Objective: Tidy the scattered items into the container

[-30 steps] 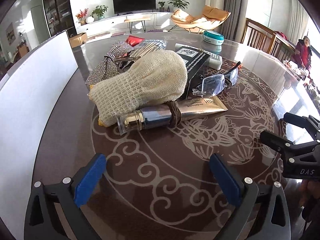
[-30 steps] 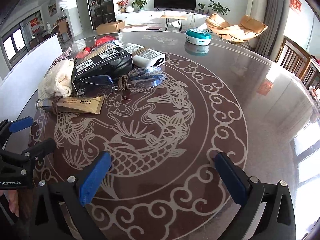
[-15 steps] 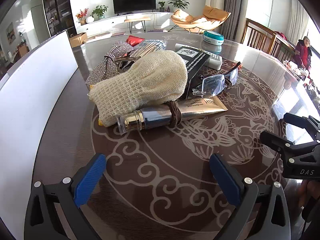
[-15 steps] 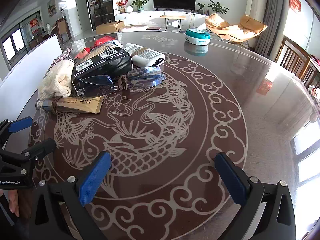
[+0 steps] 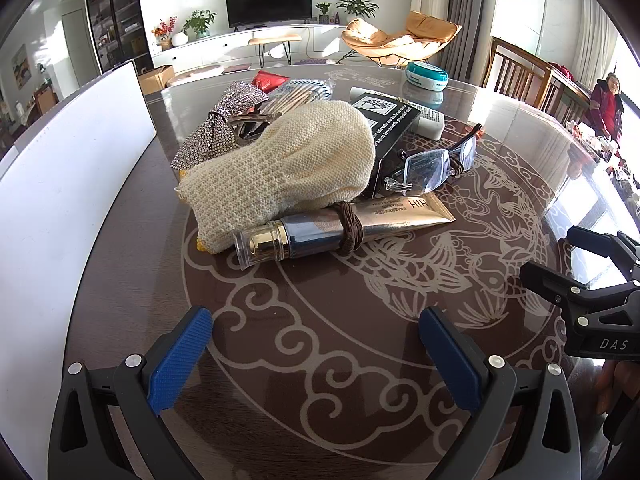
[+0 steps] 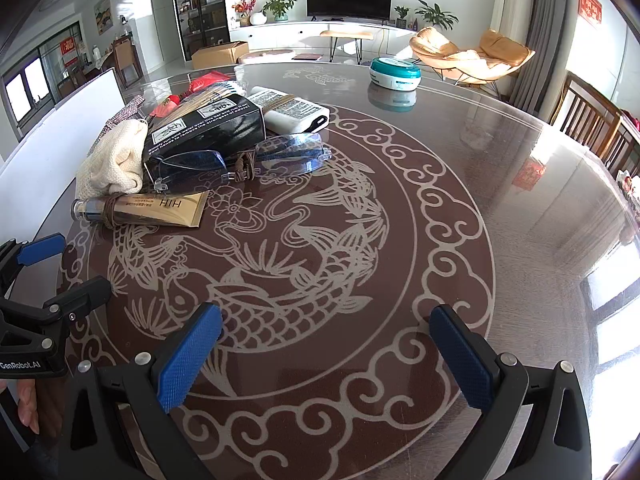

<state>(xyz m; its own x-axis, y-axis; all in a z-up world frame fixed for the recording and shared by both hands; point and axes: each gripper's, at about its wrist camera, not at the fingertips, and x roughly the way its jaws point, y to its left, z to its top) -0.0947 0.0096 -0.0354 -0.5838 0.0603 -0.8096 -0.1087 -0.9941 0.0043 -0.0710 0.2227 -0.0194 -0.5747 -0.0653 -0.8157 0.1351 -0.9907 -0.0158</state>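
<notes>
A pile of small items lies on the round patterned table (image 5: 320, 340). Nearest is a gold tube (image 5: 344, 226) (image 6: 140, 210) with a brown hair tie (image 5: 350, 226) around it. Behind it rest a cream knitted mitt (image 5: 280, 168) (image 6: 112, 164), a black box (image 5: 390, 124) (image 6: 208, 128), glasses (image 5: 436, 164) (image 6: 248, 160), a white bottle (image 6: 294, 110), a rhinestone bow (image 5: 220, 124) and a red packet (image 5: 270, 80). My left gripper (image 5: 316, 354) stands open in front of the tube. My right gripper (image 6: 326, 354) stands open over bare table, right of the pile.
A white container wall (image 5: 60, 184) (image 6: 60, 120) runs along the table's left edge. A teal-and-white round case (image 6: 394, 74) (image 5: 426, 76) sits at the far side. Wooden chairs (image 5: 520, 72) stand at the right, where a person in red (image 5: 606, 108) sits.
</notes>
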